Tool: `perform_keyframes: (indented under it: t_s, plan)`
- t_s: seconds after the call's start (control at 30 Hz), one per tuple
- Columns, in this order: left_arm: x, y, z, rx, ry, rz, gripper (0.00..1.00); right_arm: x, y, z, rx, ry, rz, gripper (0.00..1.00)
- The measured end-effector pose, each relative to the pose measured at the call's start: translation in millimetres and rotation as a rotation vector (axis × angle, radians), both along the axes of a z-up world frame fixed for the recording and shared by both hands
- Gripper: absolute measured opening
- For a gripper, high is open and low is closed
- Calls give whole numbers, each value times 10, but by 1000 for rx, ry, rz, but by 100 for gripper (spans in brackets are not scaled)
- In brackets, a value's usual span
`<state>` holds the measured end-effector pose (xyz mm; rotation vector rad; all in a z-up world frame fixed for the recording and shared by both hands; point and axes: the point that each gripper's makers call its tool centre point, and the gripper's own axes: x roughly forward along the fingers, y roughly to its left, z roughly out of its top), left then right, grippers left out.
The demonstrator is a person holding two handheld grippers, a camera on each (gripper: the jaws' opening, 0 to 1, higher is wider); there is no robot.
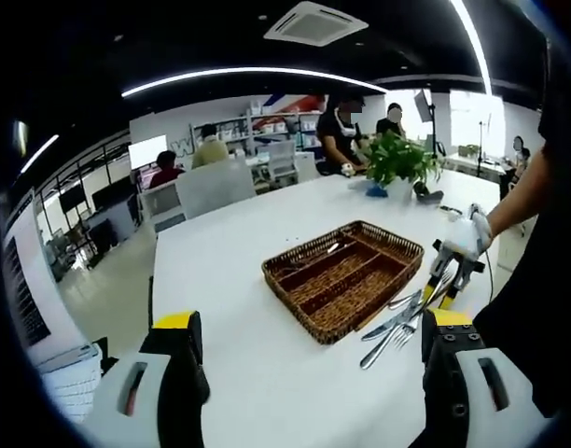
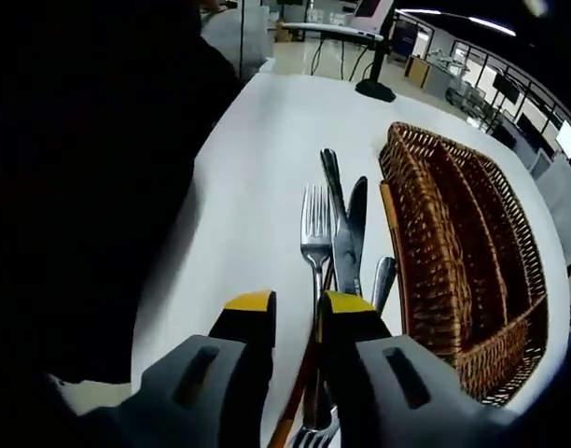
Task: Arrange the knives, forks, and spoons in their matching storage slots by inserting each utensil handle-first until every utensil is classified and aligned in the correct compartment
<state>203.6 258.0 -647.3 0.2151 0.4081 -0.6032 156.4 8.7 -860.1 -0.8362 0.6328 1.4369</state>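
While low, right gripper [image 2: 295, 322] over cutlery [image 2: 340, 233]

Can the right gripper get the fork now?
Probably yes. The right gripper sits just over the fork, which lies on the white table beside the knife with nothing covering it.

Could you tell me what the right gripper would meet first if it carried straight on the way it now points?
Probably the cutlery pile: the right gripper points along the fork and knife lying on the table, beside the wicker tray. Depth is unclear.
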Motion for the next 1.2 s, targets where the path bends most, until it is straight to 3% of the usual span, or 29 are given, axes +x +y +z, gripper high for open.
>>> perform_keyframes:
  t_s: [0.37,0.9,1.2]
  plan:
    - [-2,-42,94,16,-11,-12,100,43,20,-21,-18,-28,13,16]
    - [-8,-34,132,26,-23,-12,100,91,31,-48,-61,-21,56,6]
    - [-19,21,158,22,-28,5,100,65,64,-79,-68,24,82,5]
